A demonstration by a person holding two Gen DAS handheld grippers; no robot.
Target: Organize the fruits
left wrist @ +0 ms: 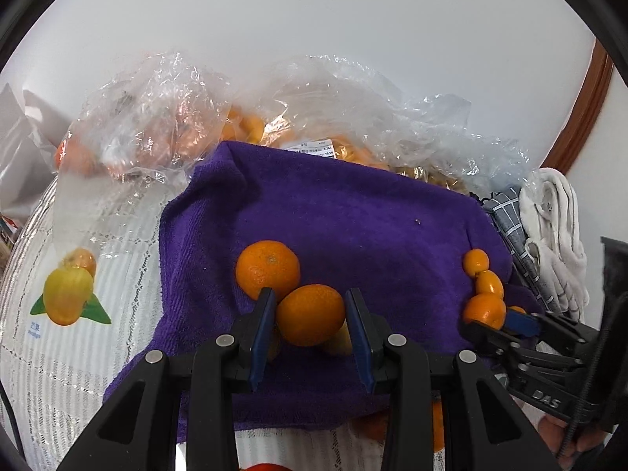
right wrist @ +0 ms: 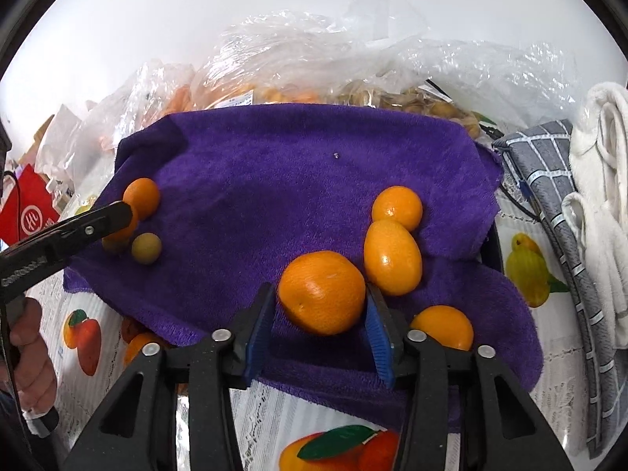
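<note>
Fruit: oranges and smaller kumquat-like fruits lie in two groups on a purple towel, which is spread over a fruit-print tablecloth.

Left gripper: your jaws stand either side of an orange at the towel's left group. Both pads look to be at its skin, so it reads as grasped, though not firmly proven. A larger orange sits touching it, just behind.

Right gripper: your jaws bracket another orange in the right group. The right pad touches; the left pad seems just at the skin. Treat it as a light hold.

Neighbours: an oval fruit lies just beside the right orange, with a round one behind it and another beside the right finger.

Background: clear plastic bags holding more fruit lie past the towel; folded cloths lie to the right.

Doing it well: close only until each orange stops slipping. Lift straight up before moving sideways, so touching neighbours do not roll off.

Risk: round fruit may roll on the soft towel.
</note>
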